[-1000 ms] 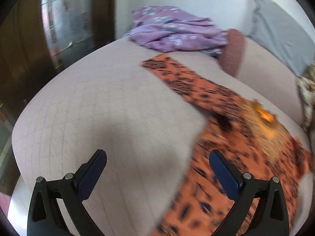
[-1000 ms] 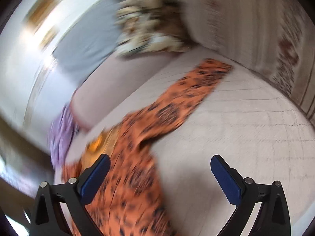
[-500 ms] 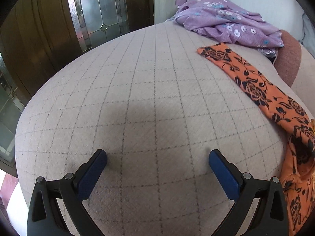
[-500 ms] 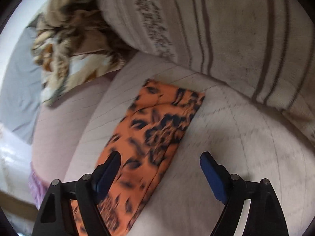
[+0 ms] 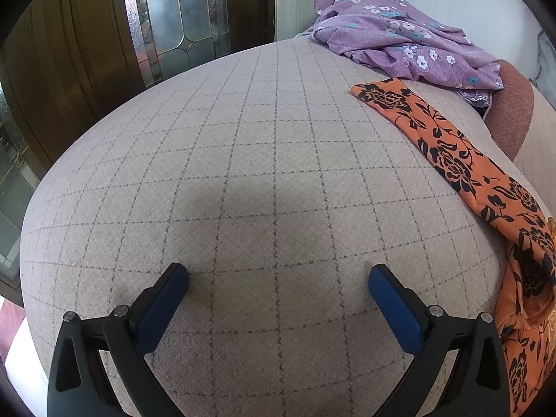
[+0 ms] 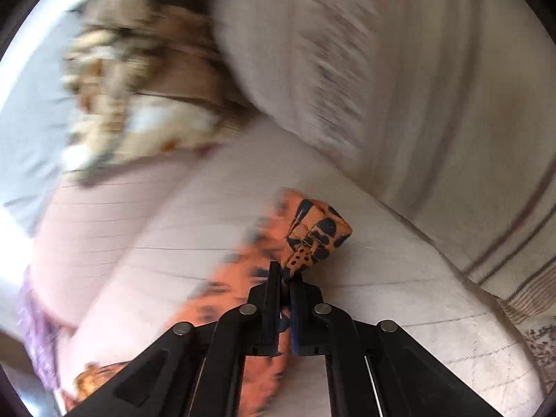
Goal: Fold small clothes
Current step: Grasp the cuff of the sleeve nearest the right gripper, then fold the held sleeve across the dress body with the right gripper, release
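An orange garment with a black flower print [image 5: 448, 153] lies spread on the bed, one sleeve stretching to the far right in the left wrist view. My left gripper [image 5: 278, 288] is open and empty over bare bedspread, left of the garment. In the right wrist view my right gripper [image 6: 285, 274] is shut on the end of the garment's other sleeve [image 6: 312, 232], which bunches up past the fingertips. The right wrist view is blurred by motion.
A crumpled purple flowered cloth [image 5: 399, 34] lies at the far side of the checked bedspread [image 5: 243, 160]. A brown pillow [image 5: 510, 104] is at the right. A striped blanket [image 6: 417, 87] and a leopard-print cloth [image 6: 139, 97] lie behind the right gripper. A wooden glass door [image 5: 166, 21] stands at the left.
My right gripper has closed on the end of the orange sleeve, which it straddled open before. My left gripper has stayed open and barely moved in the last half second.
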Motion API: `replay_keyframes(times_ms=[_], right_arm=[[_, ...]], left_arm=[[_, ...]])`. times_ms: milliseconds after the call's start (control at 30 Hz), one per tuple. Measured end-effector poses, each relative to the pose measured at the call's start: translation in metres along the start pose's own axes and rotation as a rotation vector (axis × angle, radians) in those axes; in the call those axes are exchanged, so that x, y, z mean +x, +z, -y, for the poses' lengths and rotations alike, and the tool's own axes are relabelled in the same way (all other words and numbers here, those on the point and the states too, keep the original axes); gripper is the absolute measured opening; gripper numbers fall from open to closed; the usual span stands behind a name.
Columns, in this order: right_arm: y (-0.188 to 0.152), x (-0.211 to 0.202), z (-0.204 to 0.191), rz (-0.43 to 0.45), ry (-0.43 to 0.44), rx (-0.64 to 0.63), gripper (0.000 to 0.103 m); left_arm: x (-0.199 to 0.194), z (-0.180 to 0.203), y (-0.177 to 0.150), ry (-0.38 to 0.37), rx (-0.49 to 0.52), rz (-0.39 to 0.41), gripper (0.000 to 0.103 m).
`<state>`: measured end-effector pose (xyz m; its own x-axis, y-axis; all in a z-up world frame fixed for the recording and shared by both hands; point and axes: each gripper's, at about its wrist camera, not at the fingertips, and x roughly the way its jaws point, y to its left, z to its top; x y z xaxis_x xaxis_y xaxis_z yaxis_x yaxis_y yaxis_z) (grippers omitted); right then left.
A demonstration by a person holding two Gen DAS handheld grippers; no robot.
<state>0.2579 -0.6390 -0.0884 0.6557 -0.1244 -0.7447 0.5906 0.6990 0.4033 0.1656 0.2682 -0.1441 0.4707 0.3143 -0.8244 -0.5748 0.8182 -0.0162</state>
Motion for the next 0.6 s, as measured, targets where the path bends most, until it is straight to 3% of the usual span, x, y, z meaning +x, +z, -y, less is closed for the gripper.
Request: replay_keyframes(times_ms=[133, 300, 467, 600], right_arm=[[0.004, -0.064, -0.08, 0.098, 0.205, -0.116, 0.004], [-0.038, -0.138, -0.19, 0.153, 0.45, -0.266, 0.004], [-0.135, -0.165, -0.288, 0.102, 0.616, -0.419, 0.004], [-0.245, -0.128, -0.34, -0.049, 0.675, -0.481, 0.008]], left_arm=[[0.0, -0.002, 0.0, -0.013, -0.006, 0.0, 0.103], [-0.001, -0.002, -0.001, -0.019, 0.004, 0.001, 0.103], [-0.001, -0.001, -0.001, -0.016, 0.007, 0.0, 0.103], [-0.002, -0.003, -0.001, -0.029, 0.0, -0.001, 0.103]])
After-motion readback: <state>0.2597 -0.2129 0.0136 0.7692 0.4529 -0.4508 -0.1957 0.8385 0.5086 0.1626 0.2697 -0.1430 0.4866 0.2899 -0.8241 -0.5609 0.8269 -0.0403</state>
